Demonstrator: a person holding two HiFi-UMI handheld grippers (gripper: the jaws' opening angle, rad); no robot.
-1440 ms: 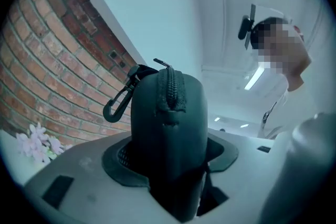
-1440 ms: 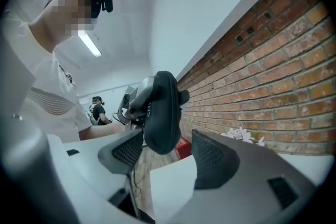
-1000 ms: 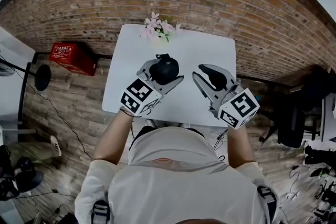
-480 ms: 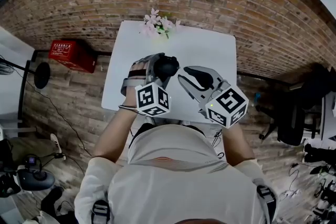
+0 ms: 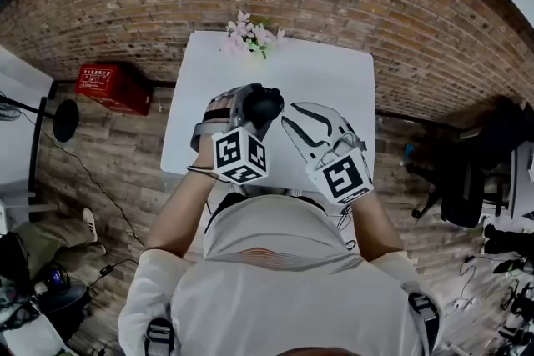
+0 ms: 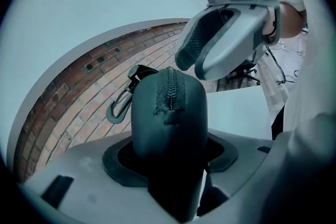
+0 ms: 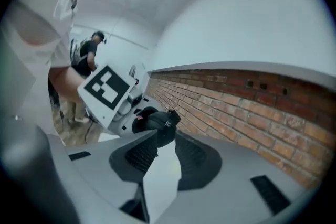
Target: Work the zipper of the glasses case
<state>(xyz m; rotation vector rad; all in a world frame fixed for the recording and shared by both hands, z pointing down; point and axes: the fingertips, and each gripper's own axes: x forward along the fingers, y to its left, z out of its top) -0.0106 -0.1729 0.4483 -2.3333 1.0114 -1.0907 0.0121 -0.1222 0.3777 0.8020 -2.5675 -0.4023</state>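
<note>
Centre frame above the bench (image 5: 338, 83), the left tongs (image 6: 168, 162) clamped the glasses case (image 6: 168, 118) upright, zipper (image 6: 170, 86) vertical. The right tongs (image 5: 296, 117), narrowly parted and empty, pointed at it from just right.

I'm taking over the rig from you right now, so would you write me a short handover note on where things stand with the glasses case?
Left gripper: jaws shut on the glasses case, held over the white table. The zipper faces up and the carabiner clip is at the far end.
Right gripper: jaws slightly apart and empty, with the tips close to the case's far end.
Done: the case is gripped and presented.
Left: the zipper looks closed along the stretch in view. I can't make out the pull; find it, take it with the right gripper and run it along.
</note>
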